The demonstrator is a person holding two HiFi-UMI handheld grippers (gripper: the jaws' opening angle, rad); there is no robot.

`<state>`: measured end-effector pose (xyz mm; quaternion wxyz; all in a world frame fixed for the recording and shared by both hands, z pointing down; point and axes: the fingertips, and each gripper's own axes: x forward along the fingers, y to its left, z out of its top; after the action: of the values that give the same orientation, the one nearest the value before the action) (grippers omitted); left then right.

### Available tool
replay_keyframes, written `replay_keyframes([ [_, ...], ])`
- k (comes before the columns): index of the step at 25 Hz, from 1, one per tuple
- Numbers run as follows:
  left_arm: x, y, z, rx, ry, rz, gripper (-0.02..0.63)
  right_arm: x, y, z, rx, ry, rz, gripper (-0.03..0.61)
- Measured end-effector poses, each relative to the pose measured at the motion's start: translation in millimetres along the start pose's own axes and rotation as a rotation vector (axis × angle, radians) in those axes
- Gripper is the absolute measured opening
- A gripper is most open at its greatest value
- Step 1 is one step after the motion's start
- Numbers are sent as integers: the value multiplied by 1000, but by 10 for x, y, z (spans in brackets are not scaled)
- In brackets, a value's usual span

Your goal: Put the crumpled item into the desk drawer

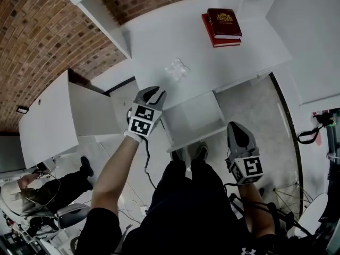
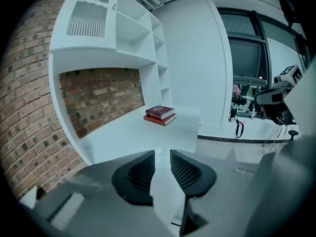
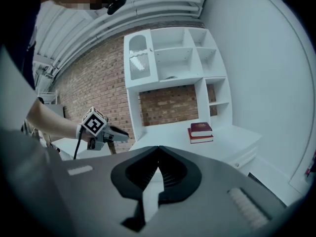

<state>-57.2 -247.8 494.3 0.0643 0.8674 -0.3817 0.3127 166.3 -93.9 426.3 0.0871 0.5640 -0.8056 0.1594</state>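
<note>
The crumpled item point(image 1: 177, 69), a pale see-through wad, lies on the white desk top point(image 1: 159, 36) near its front edge. Below that edge the desk drawer point(image 1: 192, 116) stands pulled out, and its inside looks bare. My left gripper point(image 1: 155, 93) hovers at the desk's front edge, just left of the drawer and short of the wad. Its jaws are open point(image 2: 162, 158) with nothing between them. My right gripper point(image 1: 237, 133) hangs lower, right of the drawer over the floor. In the right gripper view its jaw tips meet point(image 3: 158, 150), holding nothing.
Two red books point(image 1: 223, 26) are stacked at the desk's far right. A white hutch with shelves point(image 3: 170, 58) rises over the desk against a brick wall. A white cabinet point(image 1: 53, 116) stands on the left, with a seated person point(image 1: 48, 193) beyond it. Tripod gear point(image 1: 319, 124) is on the right.
</note>
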Motion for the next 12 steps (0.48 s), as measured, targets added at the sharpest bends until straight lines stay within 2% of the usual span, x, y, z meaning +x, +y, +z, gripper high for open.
replay_keyframes([
  [12, 1288, 193, -270, 80, 175, -125, 107, 52, -172, -538, 101, 89, -125, 3],
])
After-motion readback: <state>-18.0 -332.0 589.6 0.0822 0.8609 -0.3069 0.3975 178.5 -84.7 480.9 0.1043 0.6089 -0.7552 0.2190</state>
